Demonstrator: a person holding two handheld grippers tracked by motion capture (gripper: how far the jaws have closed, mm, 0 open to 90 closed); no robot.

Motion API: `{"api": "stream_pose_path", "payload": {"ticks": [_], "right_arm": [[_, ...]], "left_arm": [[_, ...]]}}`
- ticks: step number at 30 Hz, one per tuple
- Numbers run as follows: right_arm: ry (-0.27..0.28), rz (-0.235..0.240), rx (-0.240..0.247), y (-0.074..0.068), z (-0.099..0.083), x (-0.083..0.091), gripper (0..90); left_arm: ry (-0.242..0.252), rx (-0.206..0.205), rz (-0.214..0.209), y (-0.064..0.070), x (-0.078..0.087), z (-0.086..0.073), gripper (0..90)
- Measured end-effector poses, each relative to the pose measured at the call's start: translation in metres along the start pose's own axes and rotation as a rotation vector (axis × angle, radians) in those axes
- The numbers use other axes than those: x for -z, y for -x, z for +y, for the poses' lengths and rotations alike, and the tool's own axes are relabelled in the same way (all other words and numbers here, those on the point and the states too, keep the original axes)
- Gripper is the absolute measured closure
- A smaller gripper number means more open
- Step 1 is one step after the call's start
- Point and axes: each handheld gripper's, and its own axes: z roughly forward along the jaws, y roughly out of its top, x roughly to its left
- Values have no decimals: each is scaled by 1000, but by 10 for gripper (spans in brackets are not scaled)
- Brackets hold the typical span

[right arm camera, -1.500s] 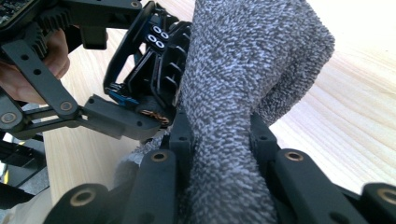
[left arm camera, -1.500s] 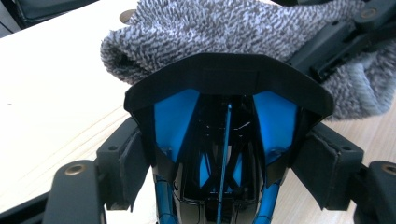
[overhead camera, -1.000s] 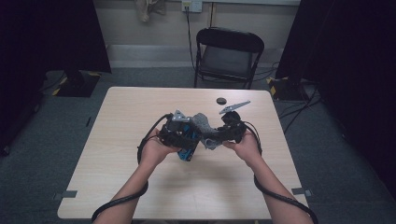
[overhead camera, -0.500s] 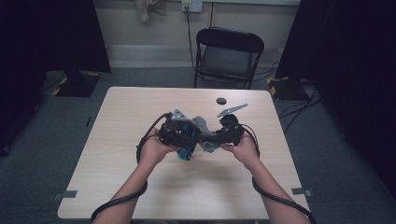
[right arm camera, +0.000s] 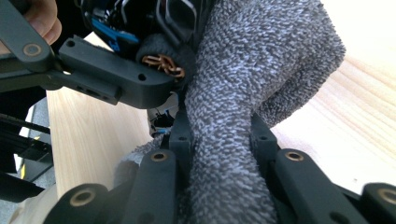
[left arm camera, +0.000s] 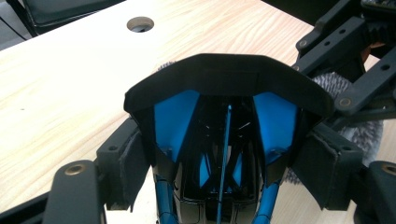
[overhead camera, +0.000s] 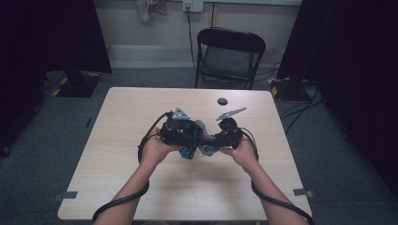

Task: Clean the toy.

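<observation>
Above the middle of the table, my left gripper (overhead camera: 180, 134) is shut on a blue and black toy vehicle (overhead camera: 189, 150). In the left gripper view the toy (left arm camera: 224, 93) sits clamped between the two pads (left arm camera: 130, 163), its black rear wing facing the camera. My right gripper (overhead camera: 218, 139) is shut on a grey fuzzy cloth (overhead camera: 205, 141). The cloth (right arm camera: 247, 79) bulges out past the right gripper (right arm camera: 219, 140) and presses against the toy's dark wheel (right arm camera: 161, 56). The cloth (left arm camera: 369, 135) also hangs at the right of the left gripper view.
The light wooden table (overhead camera: 131, 122) has a small dark round disc (overhead camera: 222, 101) near its far edge. A black folding chair (overhead camera: 230, 56) stands behind the table. Dark curtains flank the room, and cables trail from both grippers off the near edge.
My right gripper has shifted slightly left and toward me with the cloth against the toy. The left gripper has hardly moved.
</observation>
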Motion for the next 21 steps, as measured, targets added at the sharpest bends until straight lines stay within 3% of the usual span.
{"api": "stream_pose_path", "payload": {"ticks": [21], "right_arm": [[-26, 20, 0, -4, -9, -17, 706]], "left_arm": [[4, -1, 2, -2, 5, 2, 254]]}}
